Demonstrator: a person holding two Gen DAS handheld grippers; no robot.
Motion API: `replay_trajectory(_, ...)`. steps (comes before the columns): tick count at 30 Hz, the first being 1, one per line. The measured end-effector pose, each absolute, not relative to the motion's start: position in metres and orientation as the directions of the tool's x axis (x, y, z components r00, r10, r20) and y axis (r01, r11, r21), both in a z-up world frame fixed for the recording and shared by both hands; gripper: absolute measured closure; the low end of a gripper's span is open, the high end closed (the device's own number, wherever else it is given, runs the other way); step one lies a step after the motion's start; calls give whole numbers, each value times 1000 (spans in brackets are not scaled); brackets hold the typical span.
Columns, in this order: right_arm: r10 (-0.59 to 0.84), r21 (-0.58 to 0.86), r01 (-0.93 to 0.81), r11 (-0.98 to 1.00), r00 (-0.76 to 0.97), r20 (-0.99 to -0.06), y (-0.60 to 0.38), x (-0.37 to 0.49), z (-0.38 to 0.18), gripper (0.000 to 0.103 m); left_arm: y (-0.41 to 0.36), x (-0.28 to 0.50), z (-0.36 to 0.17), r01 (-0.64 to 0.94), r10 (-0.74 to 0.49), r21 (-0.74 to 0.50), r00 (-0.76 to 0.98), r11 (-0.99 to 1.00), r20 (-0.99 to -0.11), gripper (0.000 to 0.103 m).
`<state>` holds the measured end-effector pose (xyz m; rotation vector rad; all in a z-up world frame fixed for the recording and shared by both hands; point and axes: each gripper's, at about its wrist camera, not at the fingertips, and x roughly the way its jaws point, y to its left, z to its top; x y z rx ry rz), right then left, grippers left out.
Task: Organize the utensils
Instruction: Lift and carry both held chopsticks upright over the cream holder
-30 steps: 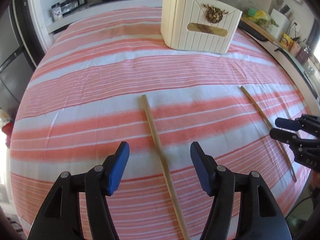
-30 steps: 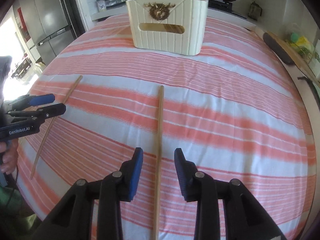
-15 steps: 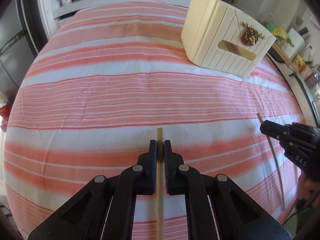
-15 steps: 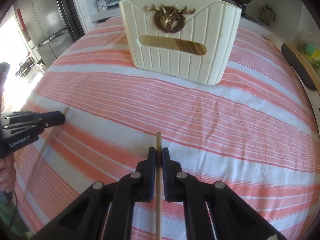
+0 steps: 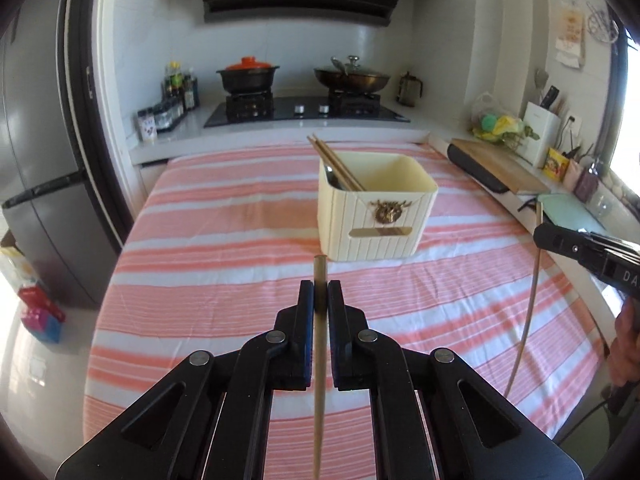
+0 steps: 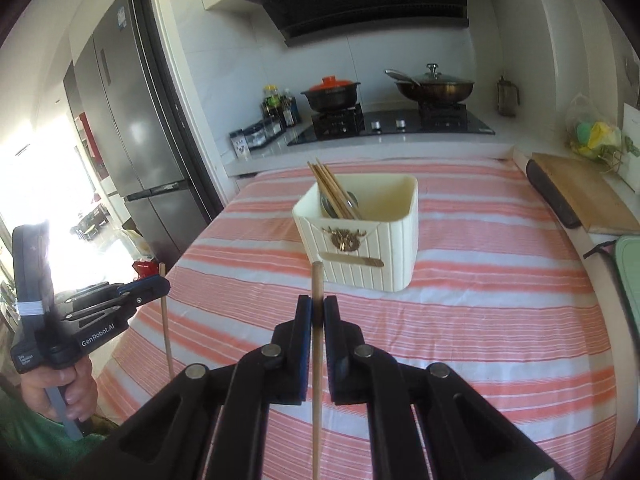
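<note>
A cream ribbed utensil box (image 5: 376, 216) stands on the striped cloth and holds several chopsticks (image 5: 336, 164) and a spoon; it also shows in the right wrist view (image 6: 360, 240). My left gripper (image 5: 320, 286) is shut on a wooden chopstick (image 5: 319, 360), held above the table and short of the box. My right gripper (image 6: 317, 302) is shut on a second chopstick (image 6: 317, 360), also lifted. Each gripper shows in the other's view, the right one (image 5: 538, 236) with its chopstick (image 5: 528, 312), the left one (image 6: 162, 286) with its own (image 6: 166, 320).
The table carries a pink and white striped cloth (image 5: 224, 256). Behind it is a counter with a hob, a black pot (image 5: 248, 76) and a wok (image 5: 352, 76). A cutting board (image 5: 500, 168) lies at the right, a fridge (image 5: 36, 168) stands at the left.
Both grippers closed on the chopsticks that lay on the cloth, then lifted them off the table. The views now look level toward the box and the kitchen.
</note>
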<state>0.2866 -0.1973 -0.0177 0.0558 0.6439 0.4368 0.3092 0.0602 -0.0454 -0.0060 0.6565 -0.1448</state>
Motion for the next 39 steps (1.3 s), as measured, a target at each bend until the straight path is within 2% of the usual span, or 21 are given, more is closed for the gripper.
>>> replay_trajectory(4,407,149,-389,909,750,-522,-198,271,-1,97,53,302,-36,133,-115,-12,800,991,-589,98)
replay_trajectory(11,418,179,-382,907,758,-500,-209,262,7,97,51,293,-29,139,-121,-12,811,990,-572,98)
replay_trajectory(22,416,164,-383,909,809,-415,-217,260,38,97,63,293,11,215,-263,-152,832,965,-488,98)
replay_trajectory(27,401,124,-382,916,844,-357,-211,291,65,97,67,326,57,244,-307,-199,855,949,-417,98)
replay_trajectory(33,402,74,-397,915,878,-259,-198,356,113,97,70,381,121,227,-285,-225,918,948,-275,98)
replay_trajectory(36,397,46,-396,917,895,-201,-190,390,127,97,68,413,133,196,-246,-228,945,954,-216,98)
replay_trajectory(39,388,22,-391,920,905,-174,-182,426,123,97,63,454,122,174,-229,-242,947,955,-224,98)
